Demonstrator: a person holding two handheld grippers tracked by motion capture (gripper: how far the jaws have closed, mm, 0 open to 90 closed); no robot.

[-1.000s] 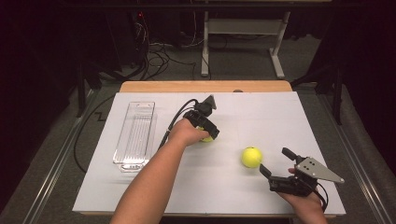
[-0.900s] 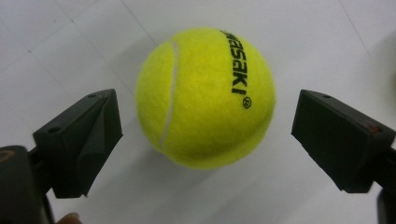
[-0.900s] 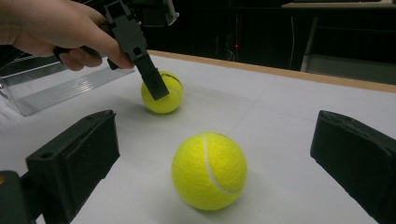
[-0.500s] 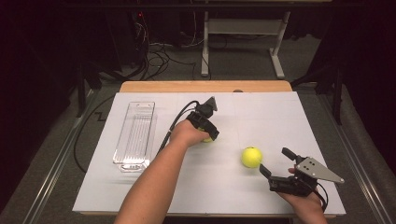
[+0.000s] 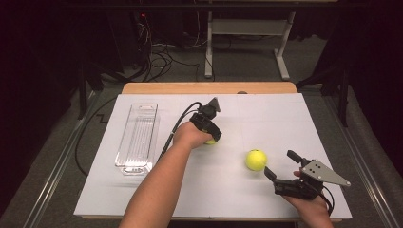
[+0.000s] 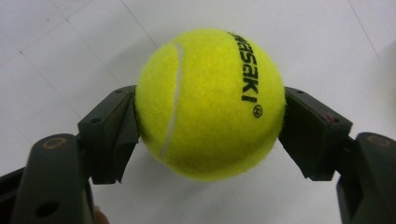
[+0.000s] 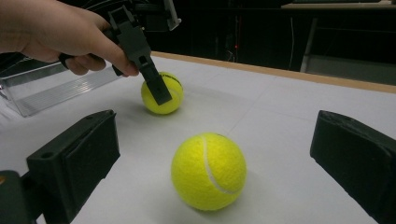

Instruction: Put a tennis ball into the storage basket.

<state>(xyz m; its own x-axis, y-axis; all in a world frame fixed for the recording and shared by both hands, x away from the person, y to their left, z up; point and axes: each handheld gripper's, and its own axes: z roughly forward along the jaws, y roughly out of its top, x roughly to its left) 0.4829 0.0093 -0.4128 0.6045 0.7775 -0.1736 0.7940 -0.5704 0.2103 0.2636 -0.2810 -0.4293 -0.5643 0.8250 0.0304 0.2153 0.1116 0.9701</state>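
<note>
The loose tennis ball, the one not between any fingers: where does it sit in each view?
High view: free tennis ball lies right of centre, just ahead of the right gripper.
Left gripper view: not in it; the ball here is the gripped ball.
Right gripper view: bottom centre, between the open fingers.
Shared landmark: the gripped ball, beyond the free one.

A yellow-green tennis ball (image 6: 210, 102), crossed by a white curved seam and printed with black lettering, is gripped between the black jaws of the left gripper (image 6: 210, 126). A second yellow-green tennis ball (image 7: 208, 170) with a white seam is seen on the white tabletop (image 5: 266, 118), which is edged in pale wood. The right gripper (image 5: 280, 168) is coloured black, with a grey plate. A clear, ribbed plastic tray (image 5: 138, 137) is seen at the left.
</note>
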